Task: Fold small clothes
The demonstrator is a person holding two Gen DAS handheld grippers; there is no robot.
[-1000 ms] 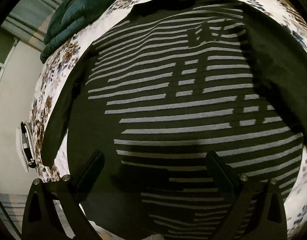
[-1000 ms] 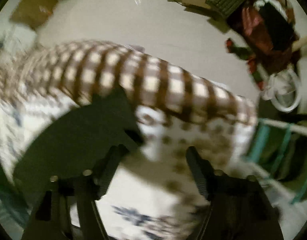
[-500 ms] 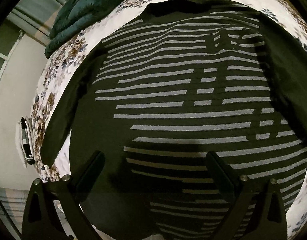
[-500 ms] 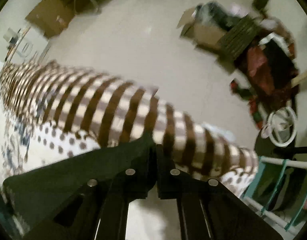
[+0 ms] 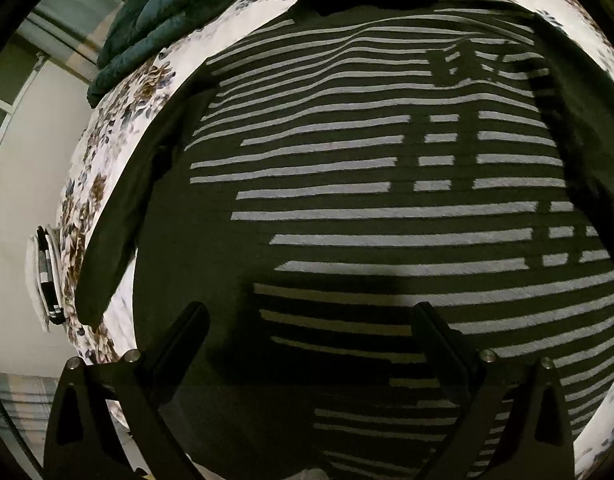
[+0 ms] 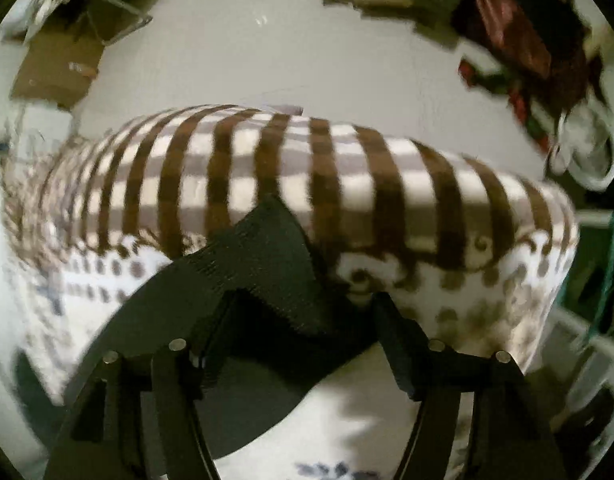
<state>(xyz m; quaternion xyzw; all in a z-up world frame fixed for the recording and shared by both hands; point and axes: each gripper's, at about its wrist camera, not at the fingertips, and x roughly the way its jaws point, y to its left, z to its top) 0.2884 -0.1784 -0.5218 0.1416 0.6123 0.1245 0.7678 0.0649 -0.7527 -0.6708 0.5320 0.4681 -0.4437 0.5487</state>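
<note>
A dark sweater with grey stripes (image 5: 347,208) lies flat on the floral bed sheet (image 5: 107,152), filling the left wrist view. Its left sleeve (image 5: 115,240) runs along the bed edge. My left gripper (image 5: 311,320) is open and hovers over the sweater's lower part. In the right wrist view the dark cuff of the other sleeve (image 6: 267,280) lies between the fingers of my right gripper (image 6: 303,304), which is open. The sleeve rests on the sheet near a brown-checked blanket (image 6: 307,176).
A dark green duvet (image 5: 179,12) is bunched at the far left of the bed. A striped folded item (image 5: 45,276) sits beyond the bed's left edge. Past the checked blanket is floor with cardboard boxes (image 6: 59,64) and clutter (image 6: 527,40).
My right gripper was shut on the sleeve cuff half a second ago and is now open, with the cuff lying between its fingers. The left gripper drifted slightly over the sweater.
</note>
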